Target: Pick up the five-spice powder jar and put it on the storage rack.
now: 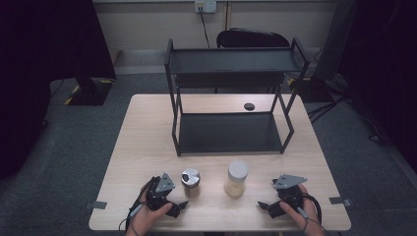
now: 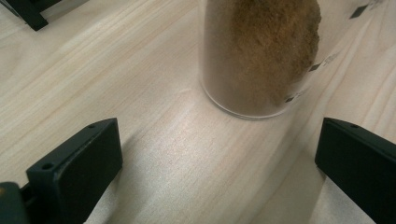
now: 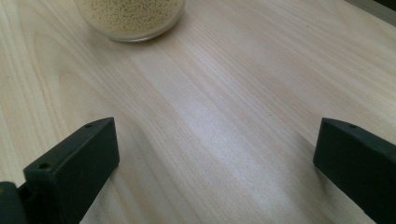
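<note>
Your left gripper [image 1: 180,204] and right gripper [image 1: 262,205]: black bodies, each topped by a grey three-cornered plate and trailing a dark cable. Jaws are black rectangular blocks, each with a small round hole near its upper corner.

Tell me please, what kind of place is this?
Probably a lab or office room set up for recording: a light wooden table with a black two-tier metal shelf, grey carpet floor, and a wall power socket.

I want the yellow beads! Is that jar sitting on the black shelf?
No, the jar of yellow beads stands on the table, in front of the shelf.
</note>
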